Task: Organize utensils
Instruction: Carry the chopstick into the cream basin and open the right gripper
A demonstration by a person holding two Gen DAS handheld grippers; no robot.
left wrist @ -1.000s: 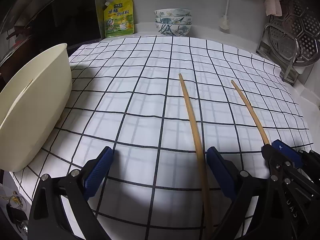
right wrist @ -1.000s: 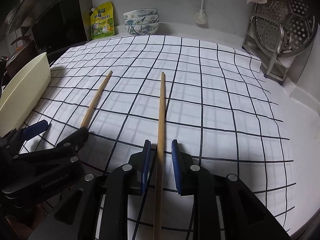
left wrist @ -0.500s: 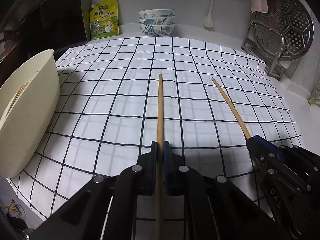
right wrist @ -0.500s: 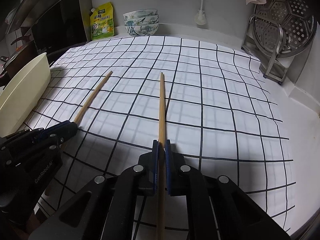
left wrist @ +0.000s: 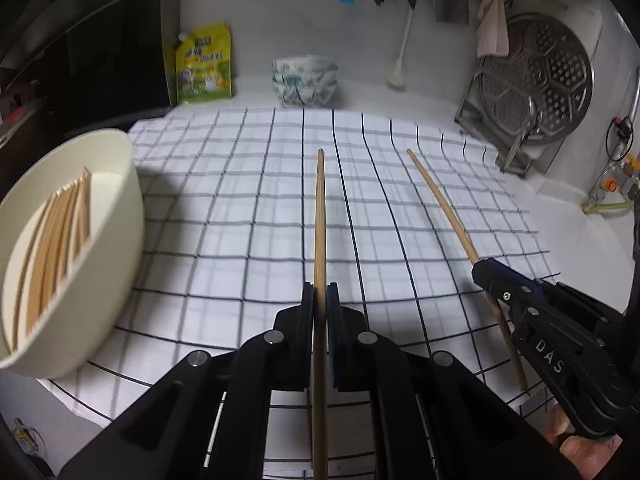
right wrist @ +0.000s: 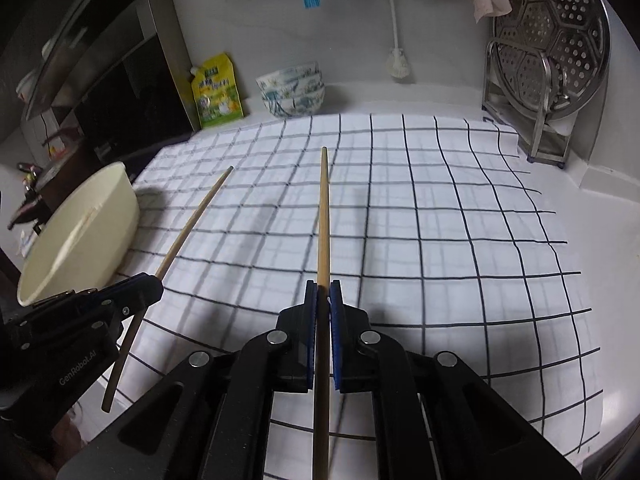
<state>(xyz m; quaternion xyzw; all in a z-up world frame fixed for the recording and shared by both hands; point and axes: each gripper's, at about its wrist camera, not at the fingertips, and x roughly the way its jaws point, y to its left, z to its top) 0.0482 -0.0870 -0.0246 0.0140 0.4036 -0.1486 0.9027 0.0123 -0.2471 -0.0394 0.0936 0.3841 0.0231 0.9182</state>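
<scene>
My left gripper is shut on a wooden chopstick and holds it above the checked cloth, pointing away. My right gripper is shut on a second wooden chopstick, also lifted. Each shows in the other view: the right gripper with its chopstick at the right, the left gripper with its chopstick at the left. A cream bowl at the left holds several chopsticks. It also shows in the right wrist view.
Stacked patterned bowls and a yellow-green pouch stand at the back wall. A metal rack with a perforated steamer plate stands at the back right. A dark stove area lies to the left.
Both grippers closed on their chopsticks, the left from wide open, and lifted them off the cloth. The views rose, so the bowl's inside with its chopsticks now shows.
</scene>
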